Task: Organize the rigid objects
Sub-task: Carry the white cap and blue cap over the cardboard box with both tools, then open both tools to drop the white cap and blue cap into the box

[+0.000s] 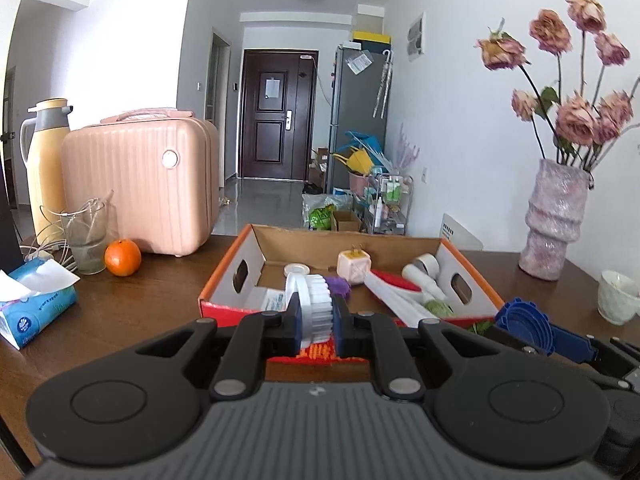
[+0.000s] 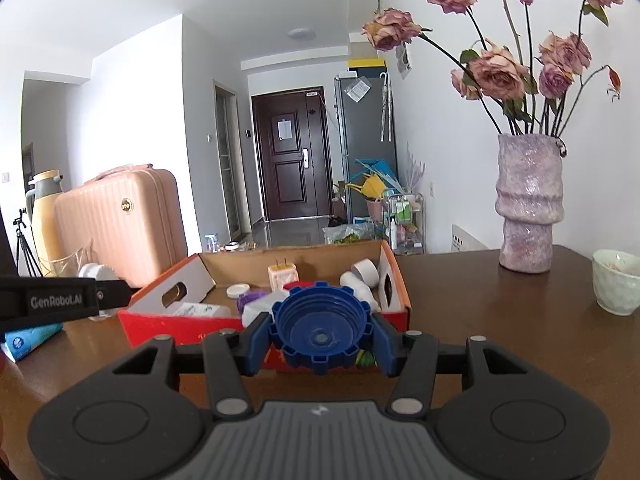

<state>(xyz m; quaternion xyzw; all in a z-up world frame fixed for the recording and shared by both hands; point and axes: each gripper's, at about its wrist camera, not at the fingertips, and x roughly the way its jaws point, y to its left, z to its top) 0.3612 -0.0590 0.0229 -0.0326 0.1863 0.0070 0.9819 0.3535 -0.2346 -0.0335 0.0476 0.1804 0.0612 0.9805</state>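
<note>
Both hand-held grippers are loaded: left hand-held gripper [image 1: 316, 316] clamps a white cap [image 1: 314, 306], right hand-held gripper [image 2: 320, 338] a blue lid [image 2: 320, 326]. Next, probably, carry each over the box [image 2: 264, 330] and release.

Bright, even daylight fills both views; the hallway floor [image 1: 264, 196] shows glare. Fisheye bending curves walls near the black corners (strongest at edges). Distant clutter looks slightly soft, perhaps blurred.

White ribbed lid [image 1: 316, 306] and blue notched cap [image 2: 320, 326], both before the orange-edged box [image 2: 264, 326].
</note>
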